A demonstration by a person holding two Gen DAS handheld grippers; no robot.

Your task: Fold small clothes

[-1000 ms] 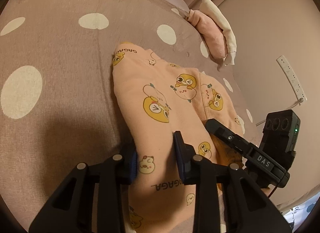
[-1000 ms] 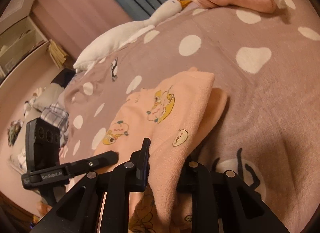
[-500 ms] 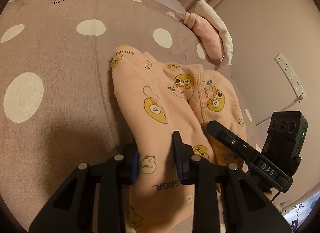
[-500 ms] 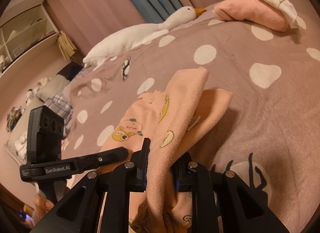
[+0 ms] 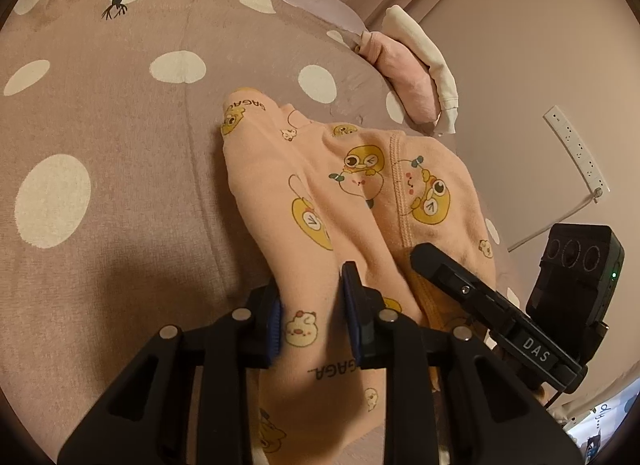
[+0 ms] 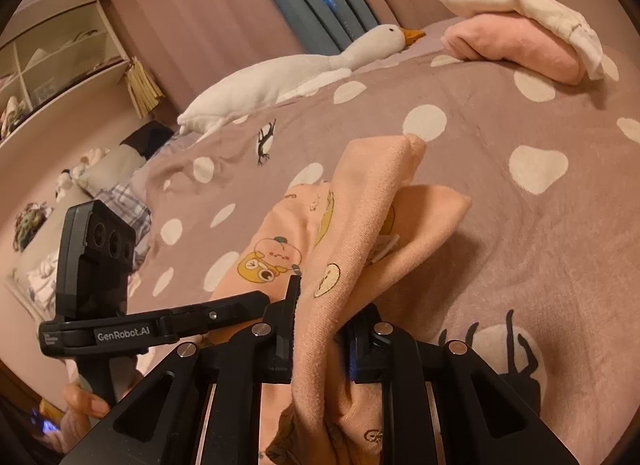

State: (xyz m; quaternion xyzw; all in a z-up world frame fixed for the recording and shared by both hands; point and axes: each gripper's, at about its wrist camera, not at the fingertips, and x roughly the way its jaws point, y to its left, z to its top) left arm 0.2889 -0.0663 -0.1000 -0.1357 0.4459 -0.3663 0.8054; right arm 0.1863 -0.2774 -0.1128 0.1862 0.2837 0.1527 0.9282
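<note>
A peach garment [image 5: 360, 185] printed with yellow cartoon ducks lies on the dotted mauve bedspread [image 5: 100, 125]. My left gripper [image 5: 312, 289] has the near edge of the garment between its blue pads, and its jaws are closing on the cloth. My right gripper [image 6: 326, 305] is shut on another part of the same garment [image 6: 372, 193] and holds a fold of it raised off the bed, plain underside showing. Each gripper's body shows in the other's view, side by side and close together.
A folded pink and white clothes stack [image 6: 520, 41] sits at the far edge of the bed by the wall. A white plush goose [image 6: 288, 77] lies behind. A power strip [image 5: 576, 149] hangs on the wall. A hand [image 6: 80, 405] holds the left gripper's handle.
In the right wrist view the held fold has risen and stands steeper, with more of the room behind showing. The left gripper has barely moved and keeps its hold on the cloth.
</note>
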